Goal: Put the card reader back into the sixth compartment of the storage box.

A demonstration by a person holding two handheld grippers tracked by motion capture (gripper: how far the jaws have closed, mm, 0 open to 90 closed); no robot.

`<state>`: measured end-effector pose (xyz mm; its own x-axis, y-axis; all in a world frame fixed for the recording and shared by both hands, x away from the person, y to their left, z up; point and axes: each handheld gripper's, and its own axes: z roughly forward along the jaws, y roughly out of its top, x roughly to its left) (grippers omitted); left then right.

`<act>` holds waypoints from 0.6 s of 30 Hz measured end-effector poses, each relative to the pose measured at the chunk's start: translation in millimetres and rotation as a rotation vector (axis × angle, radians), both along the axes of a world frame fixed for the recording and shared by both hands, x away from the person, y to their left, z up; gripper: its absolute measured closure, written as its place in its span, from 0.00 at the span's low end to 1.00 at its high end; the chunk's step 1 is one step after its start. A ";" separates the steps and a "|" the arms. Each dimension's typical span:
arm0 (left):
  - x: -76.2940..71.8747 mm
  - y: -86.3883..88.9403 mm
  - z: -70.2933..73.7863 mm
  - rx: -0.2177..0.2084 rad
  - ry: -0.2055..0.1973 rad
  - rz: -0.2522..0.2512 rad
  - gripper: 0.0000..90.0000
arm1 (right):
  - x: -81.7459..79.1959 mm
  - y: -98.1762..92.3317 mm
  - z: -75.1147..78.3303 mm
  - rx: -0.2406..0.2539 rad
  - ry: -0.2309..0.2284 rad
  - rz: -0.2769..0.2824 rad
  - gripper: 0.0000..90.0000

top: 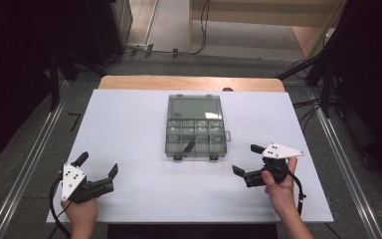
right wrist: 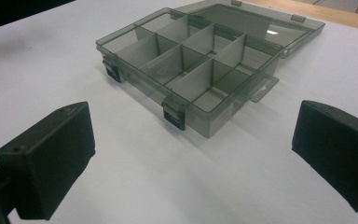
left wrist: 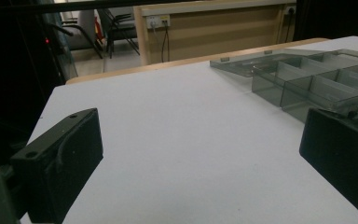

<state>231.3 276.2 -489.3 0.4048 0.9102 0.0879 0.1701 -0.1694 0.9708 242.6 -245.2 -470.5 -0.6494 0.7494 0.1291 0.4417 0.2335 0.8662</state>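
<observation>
Two grippers: both rest low on the white table [top: 129,119], one at each near corner, with the box between and beyond them.
Left gripper [top: 98,165]: jaws spread wide and empty; the hand [top: 82,211] holds it near the table's front left edge.
Left gripper's outlook: in its own view the box [left wrist: 317,77] lies ahead and to its right, well apart from the jaws.
Box [top: 196,135]: a smoky clear organiser, lid [top: 195,107] swung flat open on its far side, dividers making small compartments; small items lie in some, too small to name.
Latches: two dark clips [right wrist: 174,113] on the wall that faces the grippers, both hanging loose.
Right gripper [top: 247,159]: jaws spread and empty, near the box's front right corner, pointing left toward it.
Right gripper's outlook: in its view the box [right wrist: 191,60] sits just ahead, between the jaw lines.
Step in hand: likely the approach to the box, either to pick from it or close it.
Doing it well: the right gripper is the closer one and should lead; the left could steady the near wall so the light box does not slide; jaws should come down inside one compartment without catching a divider.
</observation>
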 end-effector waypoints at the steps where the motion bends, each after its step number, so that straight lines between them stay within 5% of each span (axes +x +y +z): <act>1: 0.0 0.0 0.0 0.000 0.000 0.000 0.00 | -0.9 -1.1 -0.2 0.003 0.003 -0.003 0.00; 18: 0.1 -0.1 0.0 -0.001 0.001 0.000 0.00 | -14.2 -23.6 -6.5 0.020 -0.011 -0.033 0.00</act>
<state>231.3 276.1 -489.2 0.4048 0.9103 0.0868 0.1710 -0.1686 0.9707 228.4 -268.8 -477.1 -0.6254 0.7681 0.1374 0.4396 0.2013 0.8754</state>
